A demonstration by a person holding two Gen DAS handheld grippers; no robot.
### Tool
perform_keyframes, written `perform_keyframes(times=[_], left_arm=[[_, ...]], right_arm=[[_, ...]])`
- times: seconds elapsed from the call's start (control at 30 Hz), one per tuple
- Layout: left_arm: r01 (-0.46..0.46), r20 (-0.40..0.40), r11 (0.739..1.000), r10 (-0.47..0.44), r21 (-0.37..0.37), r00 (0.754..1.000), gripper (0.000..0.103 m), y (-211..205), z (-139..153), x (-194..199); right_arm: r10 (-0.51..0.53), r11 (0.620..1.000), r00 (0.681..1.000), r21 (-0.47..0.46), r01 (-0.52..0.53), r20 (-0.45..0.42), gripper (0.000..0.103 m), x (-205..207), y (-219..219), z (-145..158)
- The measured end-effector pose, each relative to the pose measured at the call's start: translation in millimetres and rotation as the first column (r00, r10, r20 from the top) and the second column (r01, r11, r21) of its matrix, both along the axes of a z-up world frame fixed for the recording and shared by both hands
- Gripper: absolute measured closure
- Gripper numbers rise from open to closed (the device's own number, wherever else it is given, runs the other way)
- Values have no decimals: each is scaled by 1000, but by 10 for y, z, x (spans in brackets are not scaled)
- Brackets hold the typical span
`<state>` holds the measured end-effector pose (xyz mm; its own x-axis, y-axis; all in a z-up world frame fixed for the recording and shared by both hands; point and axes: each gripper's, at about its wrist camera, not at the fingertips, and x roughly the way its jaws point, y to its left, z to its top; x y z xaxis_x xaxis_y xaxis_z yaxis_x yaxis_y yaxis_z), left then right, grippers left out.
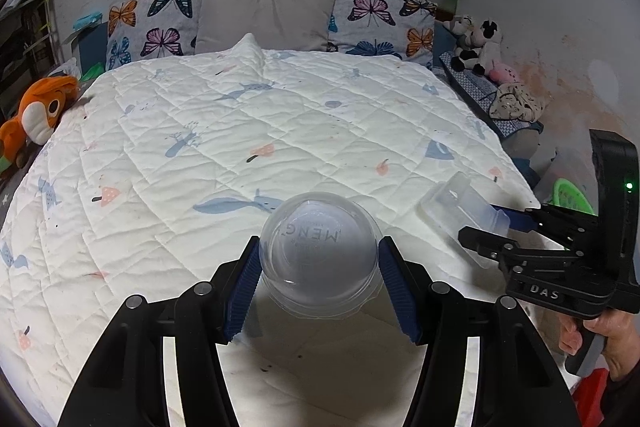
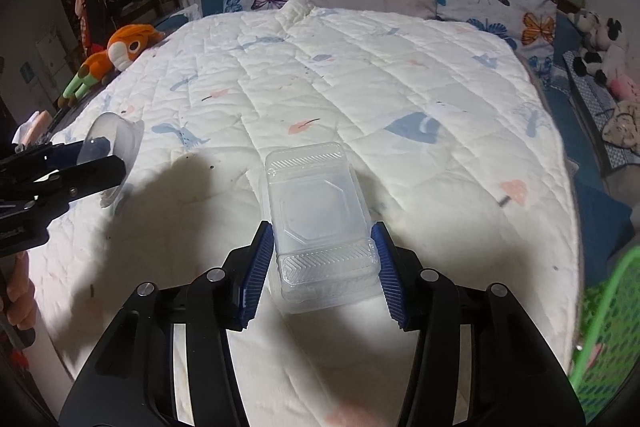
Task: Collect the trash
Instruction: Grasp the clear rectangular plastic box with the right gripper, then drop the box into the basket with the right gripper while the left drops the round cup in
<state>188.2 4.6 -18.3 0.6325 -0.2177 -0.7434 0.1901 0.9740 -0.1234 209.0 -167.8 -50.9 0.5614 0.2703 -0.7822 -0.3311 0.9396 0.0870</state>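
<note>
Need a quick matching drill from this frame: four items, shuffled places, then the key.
1. clear round plastic dome lid
2. clear rectangular plastic clamshell box
3. orange plush toy
4. green mesh basket

A. left edge of bed
B. in right hand-held gripper
C. off the bed's right side
D. in left hand-held gripper

Pairs: 1-D, 2-B, 3-A, 4-C

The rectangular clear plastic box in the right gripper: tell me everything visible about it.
The clear plastic box is a thin, see-through rectangular clamshell with a ribbed rim and an embossed octagonal panel on its upward face. It looks empty and closed. The right gripper holds it by its two long sides, blue pads pressed against them, its length pointing away from the camera above the white quilt. In the left wrist view it appears tilted.
</note>
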Motion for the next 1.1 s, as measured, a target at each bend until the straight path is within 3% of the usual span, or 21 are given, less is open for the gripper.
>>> perform_keyframes(times=[0.57,0.87,1.1], left_arm=[[145,8,989,-145,8,989,46,-810,118,-283],[219,5,976,-219,12,976,46,-1340,133,-353],[276,2,961,-276,12,961,46,-1735,143,-384]], right_arm=[[-171,985,985,-1,171,12,52,-636,-920,216],[-290,957,957,-7,290,6,52,-881,-1568,235],[-398,917,917,-24,398,-8,52,-1050,-2119,169]])
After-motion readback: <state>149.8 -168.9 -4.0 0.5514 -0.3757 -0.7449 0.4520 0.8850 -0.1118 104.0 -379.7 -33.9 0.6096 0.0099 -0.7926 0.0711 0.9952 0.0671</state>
